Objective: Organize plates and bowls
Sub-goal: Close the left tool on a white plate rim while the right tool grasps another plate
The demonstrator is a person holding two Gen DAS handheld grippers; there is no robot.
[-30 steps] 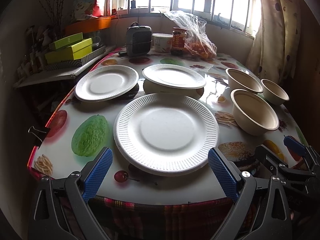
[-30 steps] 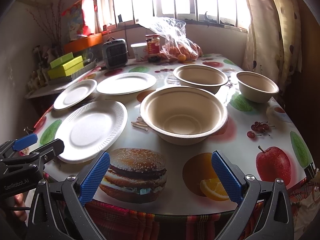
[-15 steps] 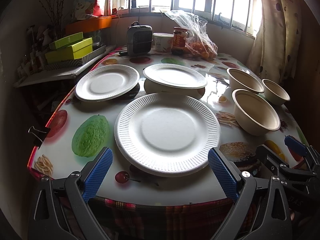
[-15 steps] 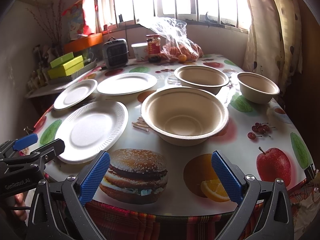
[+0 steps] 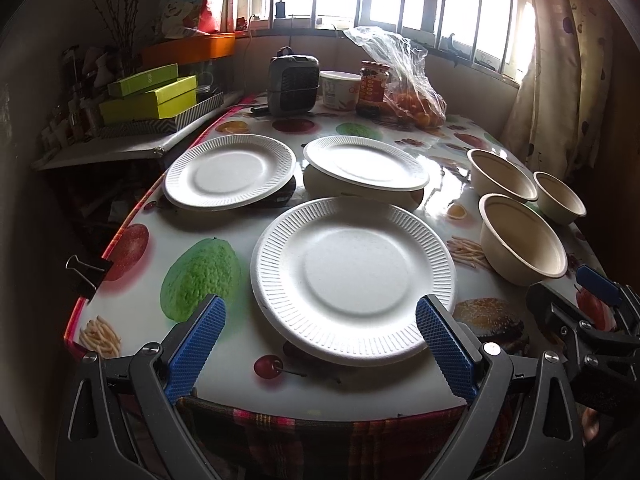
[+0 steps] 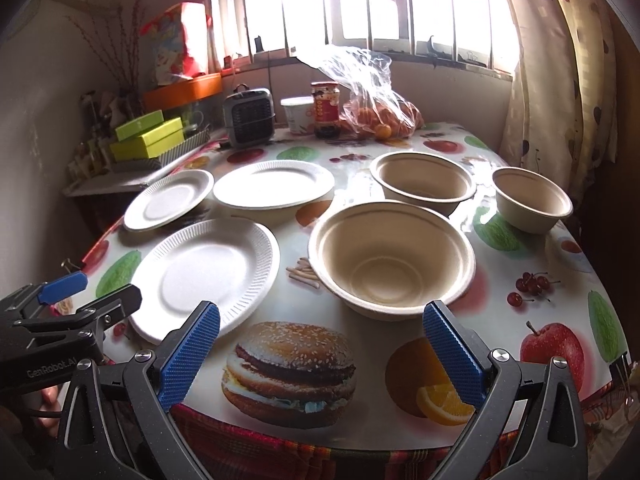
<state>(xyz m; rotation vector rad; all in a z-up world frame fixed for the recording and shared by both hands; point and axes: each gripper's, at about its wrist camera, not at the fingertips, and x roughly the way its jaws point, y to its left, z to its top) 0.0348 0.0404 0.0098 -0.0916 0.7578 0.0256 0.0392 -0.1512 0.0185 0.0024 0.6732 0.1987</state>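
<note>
Three white paper plates lie on the fruit-print table: a near one, a far left one, and a far middle one that rests on top of a bowl. Three tan bowls stand to the right: a near large one, a far one and a small one. My left gripper is open and empty at the near plate's front edge. My right gripper is open and empty in front of the near large bowl.
At the table's far end stand a small grey heater, a white tub, a jar and a plastic bag of oranges. Green boxes sit on a side shelf at left. A curtain hangs at right.
Both grippers have edged slightly forward toward the table; the plates and bowls have not moved.
</note>
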